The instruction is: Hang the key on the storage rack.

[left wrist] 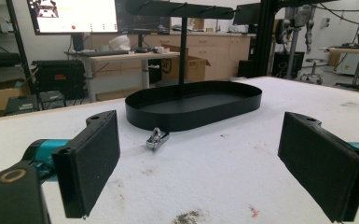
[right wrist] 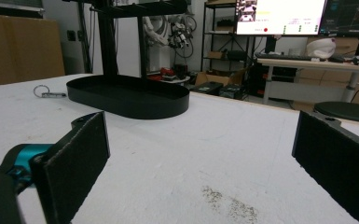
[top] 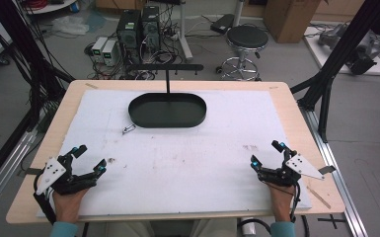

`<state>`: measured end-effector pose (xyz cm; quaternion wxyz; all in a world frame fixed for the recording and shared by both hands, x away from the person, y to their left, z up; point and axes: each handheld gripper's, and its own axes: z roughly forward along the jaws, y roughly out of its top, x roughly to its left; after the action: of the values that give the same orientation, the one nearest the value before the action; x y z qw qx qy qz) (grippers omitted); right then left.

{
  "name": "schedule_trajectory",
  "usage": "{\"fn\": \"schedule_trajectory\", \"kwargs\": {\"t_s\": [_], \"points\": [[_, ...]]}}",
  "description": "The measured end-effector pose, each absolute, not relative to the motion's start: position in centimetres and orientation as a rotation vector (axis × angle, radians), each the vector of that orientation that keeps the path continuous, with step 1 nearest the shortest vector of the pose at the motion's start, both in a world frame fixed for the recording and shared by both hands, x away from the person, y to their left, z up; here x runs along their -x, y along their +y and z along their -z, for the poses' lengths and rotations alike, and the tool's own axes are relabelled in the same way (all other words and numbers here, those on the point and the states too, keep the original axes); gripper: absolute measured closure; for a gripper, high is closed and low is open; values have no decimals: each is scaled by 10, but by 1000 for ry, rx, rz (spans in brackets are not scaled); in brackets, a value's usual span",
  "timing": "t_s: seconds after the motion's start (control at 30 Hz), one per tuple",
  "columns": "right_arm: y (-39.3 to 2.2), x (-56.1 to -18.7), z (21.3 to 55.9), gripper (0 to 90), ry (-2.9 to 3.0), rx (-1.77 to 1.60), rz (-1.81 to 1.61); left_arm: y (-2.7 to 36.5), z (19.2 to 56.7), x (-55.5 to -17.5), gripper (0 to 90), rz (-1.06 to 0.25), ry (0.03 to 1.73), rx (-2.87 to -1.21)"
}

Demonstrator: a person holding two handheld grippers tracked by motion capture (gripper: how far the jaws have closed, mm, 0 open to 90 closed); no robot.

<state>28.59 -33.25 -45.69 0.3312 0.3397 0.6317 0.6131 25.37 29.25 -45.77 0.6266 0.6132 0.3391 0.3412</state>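
So the little metal key clip (top: 129, 129) is lying flat on the white mat (top: 187, 163), just off the black oval tray (top: 168, 110), at about 7 o'clock from the tray's near left corner. It's close to the tray wall but, as far as we can tell, not touching it. In the left gripper view the clip (left wrist: 157, 138) sits dead ahead, right in front of the tray (left wrist: 196, 109).

Progress-wise, we'd say nothing has really happened yet. The clip is untouched, nothing hangs on the tray's T-shaped stand (top: 167, 69), and the tray looks empty. Our guess is the clip is meant to end up in the tray or on that stand, so the reach, the grab and the placing are all still ahead.

Orientation: its long axis runs on a slant from above, roughly 2 o'clock to 8 o'clock. In the right gripper view the clip (right wrist: 47, 92) shows a round ring on its left end and the bar part toward the tray. Which end is the clasp is too small to call.

The left gripper (top: 90, 159) rests at the mat's near left, around 7 o'clock from the clip and well apart from it, jaws spread wide with nothing between them. The right gripper (top: 265, 153) is at the near right, about 4 o'clock from the clip, also wide open and empty.
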Motion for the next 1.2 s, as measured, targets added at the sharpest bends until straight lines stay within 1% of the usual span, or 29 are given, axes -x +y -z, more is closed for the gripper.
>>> {"fn": "schedule_trajectory", "kwargs": {"t_s": [0.8, 0.9, 1.1, 1.2], "points": [[-333, -286, 457, 33, 1637, -895, -1605, 293, 457, -254, 134, -784, 801, -1393], [-333, -286, 457, 33, 1640, -900, -1608, 294, 456, -255, 108, -794, 801, -1374], [-333, -286, 457, 33, 1638, -900, -1608, 290, 438, -263, 107, -805, 788, -1449], [-333, -286, 457, 33, 1638, -901, -1609, 289, 423, -271, 108, -782, 813, -1485]]}}
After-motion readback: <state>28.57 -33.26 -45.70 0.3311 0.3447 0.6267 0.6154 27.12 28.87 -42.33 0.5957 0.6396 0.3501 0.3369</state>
